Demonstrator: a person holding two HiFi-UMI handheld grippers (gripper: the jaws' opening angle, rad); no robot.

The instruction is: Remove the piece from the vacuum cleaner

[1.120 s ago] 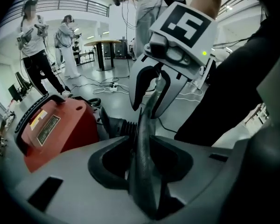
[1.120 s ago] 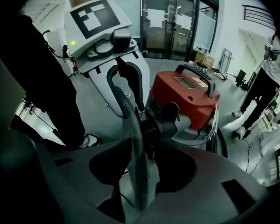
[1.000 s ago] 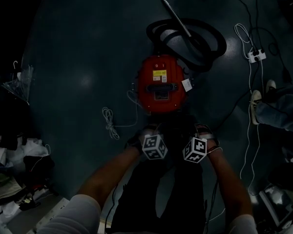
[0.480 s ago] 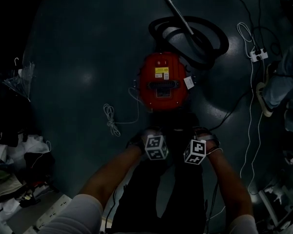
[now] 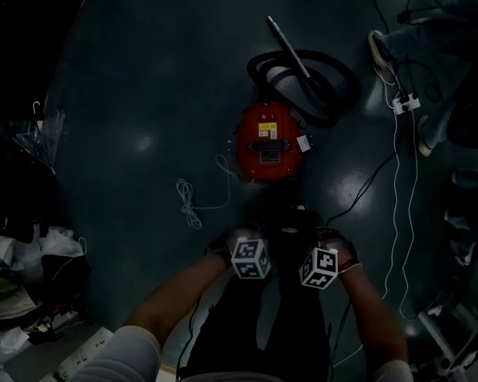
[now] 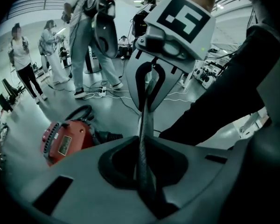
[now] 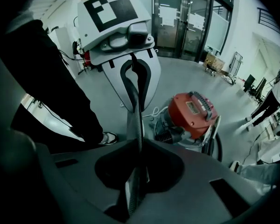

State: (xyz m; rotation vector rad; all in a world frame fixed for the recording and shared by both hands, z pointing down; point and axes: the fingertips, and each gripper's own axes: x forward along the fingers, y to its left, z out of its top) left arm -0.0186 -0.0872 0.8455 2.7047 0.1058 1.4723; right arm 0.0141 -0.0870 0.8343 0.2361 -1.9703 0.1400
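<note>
The red vacuum cleaner (image 5: pixel 267 143) stands on the dark floor, its black hose (image 5: pixel 307 78) coiled behind it and a metal tube (image 5: pixel 289 38) lying across the coil. It also shows low in the left gripper view (image 6: pixel 65 141) and in the right gripper view (image 7: pixel 193 111). Both grippers hang close to the person's body, well short of the vacuum. The left gripper (image 5: pixel 243 249) and right gripper (image 5: pixel 323 259) face each other side by side. Each one's jaws are pressed together with nothing between them, left gripper (image 6: pixel 144 125) and right gripper (image 7: pixel 135 111).
A white cord (image 5: pixel 193 201) lies looped on the floor left of the vacuum. A power strip (image 5: pixel 405 102) and cables run along the right, beside another person's shoe (image 5: pixel 376 46). Bags and clutter (image 5: pixel 24 277) pile up at the left. Several people stand beyond in the left gripper view.
The vacuum now looks smaller and farther off in the head view. The bystander at the right has moved toward the back. Both grippers stay together in front of the body.
</note>
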